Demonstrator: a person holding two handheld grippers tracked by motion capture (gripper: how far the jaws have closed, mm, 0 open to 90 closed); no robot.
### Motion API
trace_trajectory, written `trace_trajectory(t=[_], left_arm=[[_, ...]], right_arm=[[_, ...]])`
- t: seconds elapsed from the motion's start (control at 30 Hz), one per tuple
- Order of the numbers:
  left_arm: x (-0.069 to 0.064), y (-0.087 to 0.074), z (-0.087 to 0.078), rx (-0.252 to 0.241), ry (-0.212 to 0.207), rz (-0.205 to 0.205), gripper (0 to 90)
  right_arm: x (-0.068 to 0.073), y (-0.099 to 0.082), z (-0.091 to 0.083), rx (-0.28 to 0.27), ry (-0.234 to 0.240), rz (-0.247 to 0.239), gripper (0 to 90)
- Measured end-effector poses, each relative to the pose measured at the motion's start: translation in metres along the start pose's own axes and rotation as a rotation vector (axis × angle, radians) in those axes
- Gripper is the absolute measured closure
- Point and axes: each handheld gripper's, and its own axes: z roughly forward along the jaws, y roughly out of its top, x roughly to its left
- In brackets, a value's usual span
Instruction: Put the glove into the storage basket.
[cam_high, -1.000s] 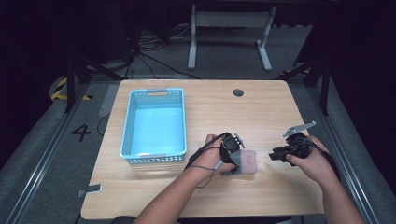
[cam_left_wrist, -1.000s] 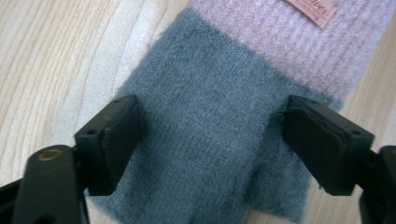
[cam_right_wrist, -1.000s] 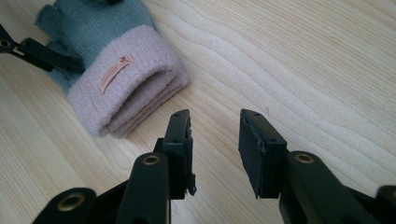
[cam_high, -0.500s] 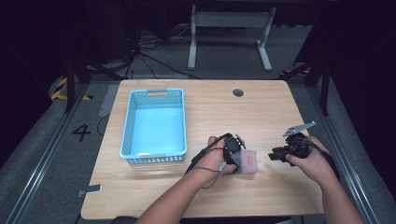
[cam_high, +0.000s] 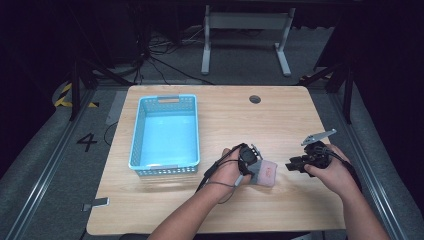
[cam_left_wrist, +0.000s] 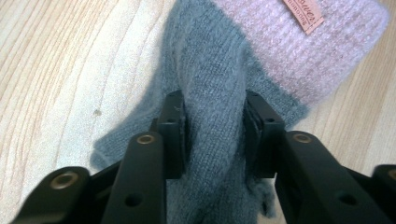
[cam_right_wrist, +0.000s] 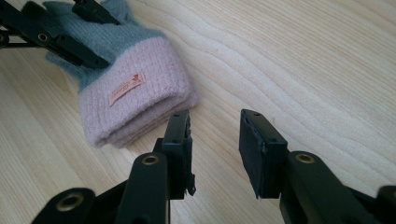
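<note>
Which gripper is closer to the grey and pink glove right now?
Left. The left gripper has just been closing and its pads pinch a fold of the glove in its grey part. The right gripper stands open beside the glove's pink cuff, not touching it.

Light blue plastic basket (cam_high: 165, 135) sits on the left half of the wooden table (cam_high: 225, 115), nothing in it as far as I can tell. Small dark round grommet (cam_high: 255, 99) near the table's top edge, right of center. Floor on the left has a white "4" (cam_high: 87, 142) and yellow-black striped tape (cam_high: 65, 95). White desk legs (cam_high: 245, 40) up top.
</note>
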Motion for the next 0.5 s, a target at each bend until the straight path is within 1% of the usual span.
trace_trajectory(t=[0.1, 0.2, 0.27, 0.3, 0.33, 0.37, 0.43, 0.5], left_arm=[[0.0, 0.001, -0.001, 0.003, 0.002, -0.012, 68.2], [-0.003, 0.003, -0.004, 0.009, 0.014, -0.004, 69.0], [-0.004, 0.003, -0.006, 0.005, 0.009, -0.009, 69.5], [-0.003, 0.002, -0.008, 0.004, -0.003, -0.009, 69.7], [-0.004, 0.002, -0.01, -0.001, -0.009, -0.014, 69.7], [-0.003, 0.001, -0.013, -0.006, -0.014, -0.01, 69.7], [-0.004, 0.0, -0.02, -0.013, -0.012, -0.016, 69.8], [-0.003, -0.001, -0.027, -0.019, -0.013, -0.009, 69.8]], right_arm=[[-0.002, 0.002, 0.0, -0.008, -0.003, -0.004, 64.9], [-0.004, 0.004, -0.001, -0.011, 0.002, -0.007, 64.9], [-0.005, 0.006, -0.001, -0.014, 0.005, -0.01, 65.0], [-0.005, 0.007, -0.001, -0.015, 0.005, -0.01, 65.0], [-0.006, 0.008, -0.001, -0.017, 0.007, -0.009, 65.1], [-0.006, 0.009, -0.001, -0.02, 0.006, -0.011, 65.0], [-0.007, 0.011, -0.001, -0.023, 0.01, -0.015, 65.1], [-0.008, 0.013, -0.001, -0.024, 0.011, -0.017, 65.1]])
